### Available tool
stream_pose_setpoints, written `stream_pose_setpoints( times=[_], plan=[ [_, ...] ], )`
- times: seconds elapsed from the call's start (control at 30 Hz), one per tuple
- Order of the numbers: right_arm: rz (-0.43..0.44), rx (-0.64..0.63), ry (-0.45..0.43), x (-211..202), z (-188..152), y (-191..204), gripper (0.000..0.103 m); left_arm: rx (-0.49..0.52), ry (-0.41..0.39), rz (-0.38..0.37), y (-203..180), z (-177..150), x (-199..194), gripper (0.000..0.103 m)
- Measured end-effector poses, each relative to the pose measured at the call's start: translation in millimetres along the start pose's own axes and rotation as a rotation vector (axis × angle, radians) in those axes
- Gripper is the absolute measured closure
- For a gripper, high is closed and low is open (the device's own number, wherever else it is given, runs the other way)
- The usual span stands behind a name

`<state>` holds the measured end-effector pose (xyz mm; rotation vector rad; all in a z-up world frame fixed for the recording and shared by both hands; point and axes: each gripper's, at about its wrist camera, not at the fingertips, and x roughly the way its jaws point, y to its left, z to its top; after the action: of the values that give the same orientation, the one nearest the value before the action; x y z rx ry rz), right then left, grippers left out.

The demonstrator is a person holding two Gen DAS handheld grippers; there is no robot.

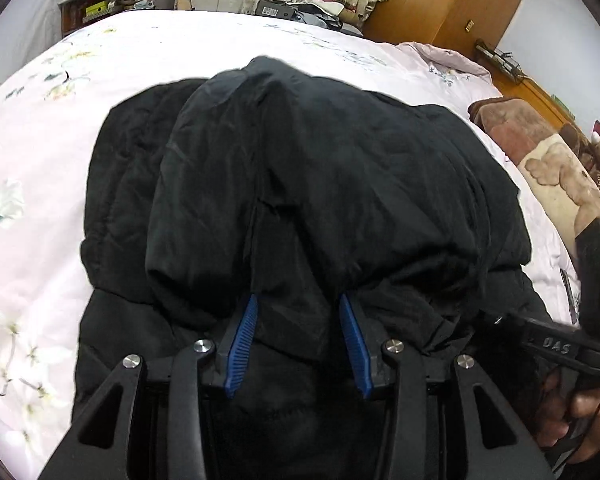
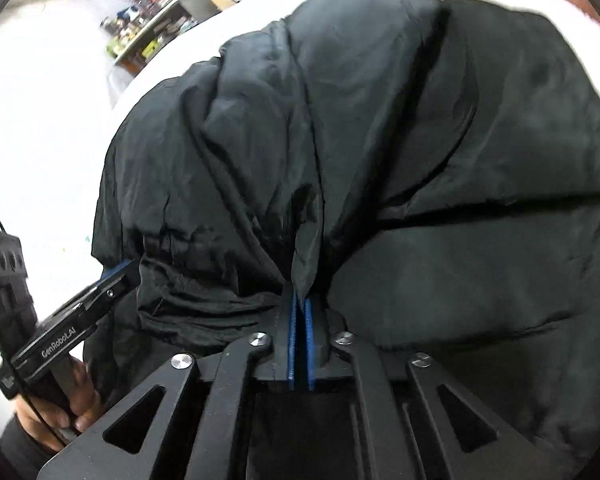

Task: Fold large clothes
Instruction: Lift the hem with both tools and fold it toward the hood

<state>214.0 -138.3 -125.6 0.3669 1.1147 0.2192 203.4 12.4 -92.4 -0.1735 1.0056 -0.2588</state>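
While our right gripper (image 2: 299, 300) pinches the puffy black coat (image 1: 320, 184) (soft, slippery), we judge its hem safest; left gripper (image 1: 298, 308) parted around fabric.

Bed (image 1: 148, 52): pale floral cover. Black padded jacket (image 1: 320, 184) lies bunched at centre. Brown blanket (image 1: 512, 124) lies at 3 o'clock of the jacket.
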Motion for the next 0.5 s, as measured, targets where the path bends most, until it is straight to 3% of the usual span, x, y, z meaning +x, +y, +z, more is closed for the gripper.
stream_pose_setpoints(
  times=[0.03, 0.17, 0.33, 0.43, 0.5],
  plan=[
    [-0.018, -0.034, -0.03, -14, 3, 4, 0.088, 0.0, -0.005, -0.006, -3, 2, -7, 0.058],
    [-0.042, -0.107, -0.153, -59, 17, 9, 0.086, -0.007, -0.089, -0.035, -5, 14, -39, 0.058],
    [-0.109, -0.139, -0.282, -71, 71, 7, 0.084, 0.005, -0.227, 0.018, -9, 70, -43, 0.053],
    [-0.14, -0.138, -0.298, -51, 97, 3, 0.084, -0.015, -0.213, 0.074, 3, 93, -12, 0.053],
    [-0.194, -0.102, -0.262, -29, 106, -14, 0.084, -0.033, -0.15, 0.127, 16, 90, 19, 0.053]
  ],
)
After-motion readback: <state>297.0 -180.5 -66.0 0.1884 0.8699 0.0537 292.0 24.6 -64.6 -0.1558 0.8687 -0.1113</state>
